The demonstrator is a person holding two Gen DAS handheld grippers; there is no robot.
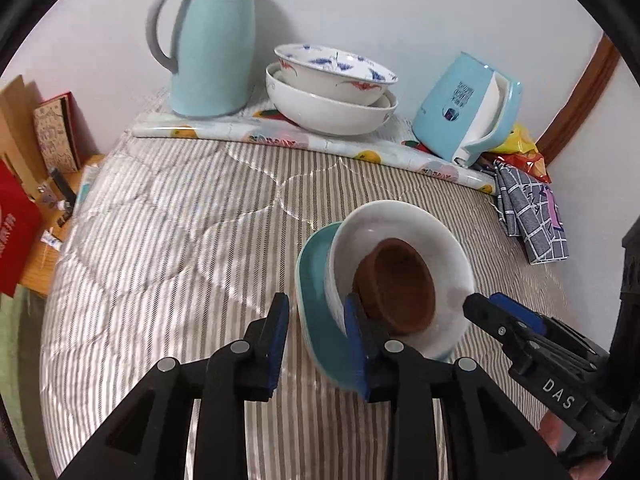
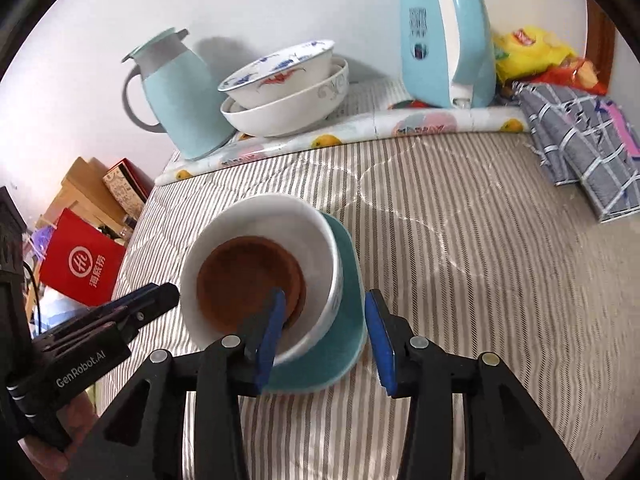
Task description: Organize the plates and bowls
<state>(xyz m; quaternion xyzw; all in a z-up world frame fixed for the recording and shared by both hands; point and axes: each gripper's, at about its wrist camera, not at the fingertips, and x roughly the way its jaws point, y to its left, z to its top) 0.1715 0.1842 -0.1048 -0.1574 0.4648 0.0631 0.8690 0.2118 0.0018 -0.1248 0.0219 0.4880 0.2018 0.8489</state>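
A teal plate [image 1: 320, 336] lies on the striped quilt with a white bowl [image 1: 436, 252] on it and a small brown bowl [image 1: 400, 280] inside that. My left gripper [image 1: 318, 344] is open, its jaws straddling the left rim of the stack. My right gripper [image 2: 326, 336] is open, one finger inside the white bowl [image 2: 256, 216] over the brown bowl [image 2: 240, 276], the other outside the teal plate [image 2: 348, 256]. Each gripper shows in the other's view, the right [image 1: 512, 320] and the left [image 2: 140, 304]. Two patterned bowls [image 1: 332, 80] stand stacked at the back.
A light-blue thermos jug [image 1: 212, 40] and a blue kettle [image 1: 464, 108] stand at the back on a fruit-print mat [image 1: 320, 144]. A checked cloth [image 1: 528, 216] and snack bags [image 1: 516, 148] lie at the right. Boxes and a red bag [image 1: 16, 232] sit beyond the left edge.
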